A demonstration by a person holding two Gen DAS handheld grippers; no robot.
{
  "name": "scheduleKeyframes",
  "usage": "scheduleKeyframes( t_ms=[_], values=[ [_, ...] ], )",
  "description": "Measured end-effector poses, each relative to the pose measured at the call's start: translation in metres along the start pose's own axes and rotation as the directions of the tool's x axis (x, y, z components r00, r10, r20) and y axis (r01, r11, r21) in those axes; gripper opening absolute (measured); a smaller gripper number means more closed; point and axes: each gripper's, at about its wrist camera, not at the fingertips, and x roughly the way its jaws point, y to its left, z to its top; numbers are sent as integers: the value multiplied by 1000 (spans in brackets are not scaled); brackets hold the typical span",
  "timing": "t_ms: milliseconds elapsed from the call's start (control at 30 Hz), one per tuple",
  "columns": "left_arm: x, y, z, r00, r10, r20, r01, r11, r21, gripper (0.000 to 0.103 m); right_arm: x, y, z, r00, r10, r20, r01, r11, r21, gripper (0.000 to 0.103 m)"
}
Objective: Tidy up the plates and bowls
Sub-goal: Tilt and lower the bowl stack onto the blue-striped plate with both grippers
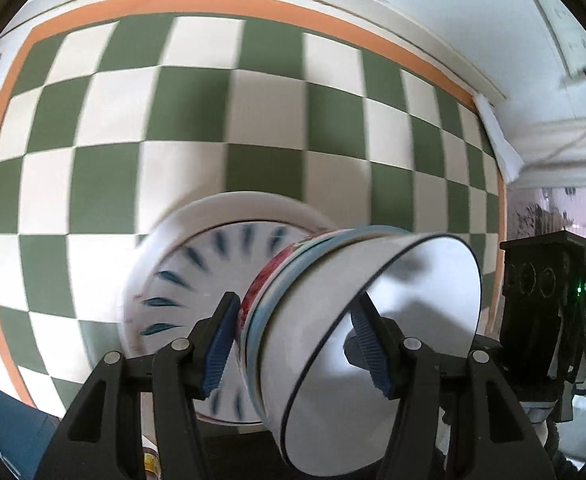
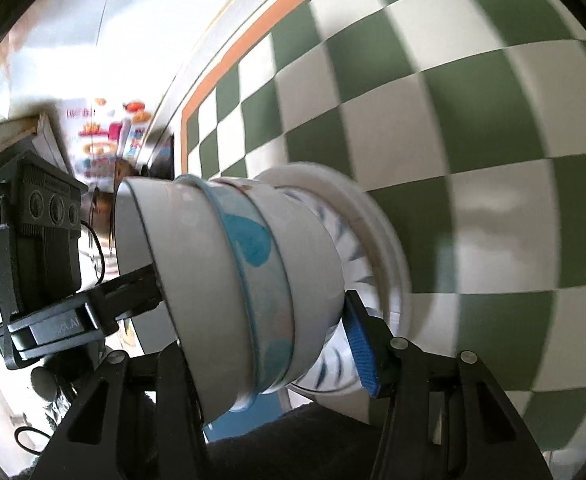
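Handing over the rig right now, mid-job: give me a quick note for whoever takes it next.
Left gripper: jaws clamped across the stack of bowls.
Right gripper: jaws around the same stack from the other side.
Things: three nested bowls on the blue-patterned plate and white plate, near the checkered cloth; the blurred views do not show contact.
Done: bowls and plates stacked.
Left: probably set the stack down and release.

Green-white checked cloth, orange border; white bowl, black rim; blue-dashed plate
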Motion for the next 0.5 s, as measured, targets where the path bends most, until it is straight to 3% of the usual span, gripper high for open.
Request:
scheduleKeyframes(
  t_ms=[233,500],
  values=[
    [8,34,-5,1000,7,-4,-7,998,-62,55,34,11,2,998,-35,-45,33,999,-36,53],
    [14,44,-10,1000,-8,-4,8,997,-82,55,48,15,5,997,-65,-44,63,996,-56,53]
  ],
)
